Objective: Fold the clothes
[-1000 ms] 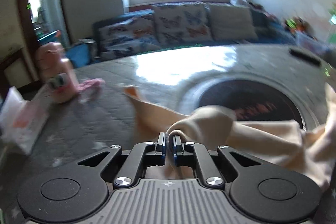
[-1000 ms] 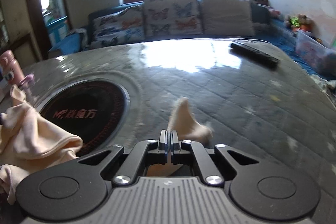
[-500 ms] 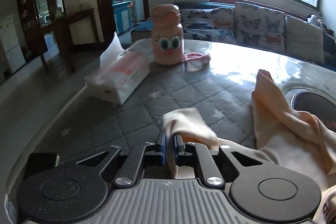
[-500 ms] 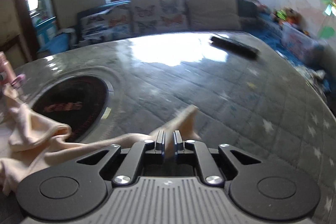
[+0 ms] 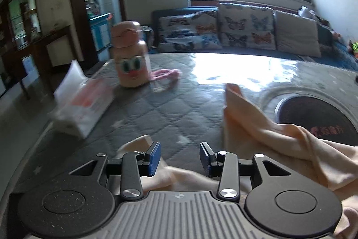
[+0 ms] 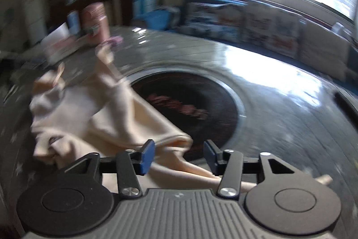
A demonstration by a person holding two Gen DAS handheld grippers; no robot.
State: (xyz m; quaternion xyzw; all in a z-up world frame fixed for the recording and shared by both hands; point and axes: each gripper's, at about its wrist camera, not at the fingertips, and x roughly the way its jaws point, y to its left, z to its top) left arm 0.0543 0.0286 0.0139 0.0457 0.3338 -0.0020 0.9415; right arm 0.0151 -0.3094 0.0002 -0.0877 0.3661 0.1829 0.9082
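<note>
Pink cartoon-faced bottle (image 5: 131,55) standing upright at the far left of the bench (image 5: 170,109), cap shut, contents not visible; white tissue pack (image 5: 81,104) lying just left of it, a sheet poking out the top. Small pink thing (image 5: 166,75) resting right beside the bottle, too blurred to name. Dark round inset plate (image 6: 190,109) in the middle of the bench, partly covered. Peach garment (image 5: 268,127) lying crumpled on the bench, draped over the plate's near edge, 1 fold running under both tools. Left tool (image 5: 180,158) now spread wide, blue pads apart, nothing between them but cloth lying below; 0.5 s back, clenched on a fold of that garment. Right tool (image 6: 179,156) likewise released, pads well apart over the garment's lower edge; clamped on cloth half a second earlier. Right view swung hard left since then, badly smeared with motion, now facing the bottle and the bunched garment instead of the open bench. Butterfly-print cushions (image 5: 223,30) lined along the sofa behind.
</note>
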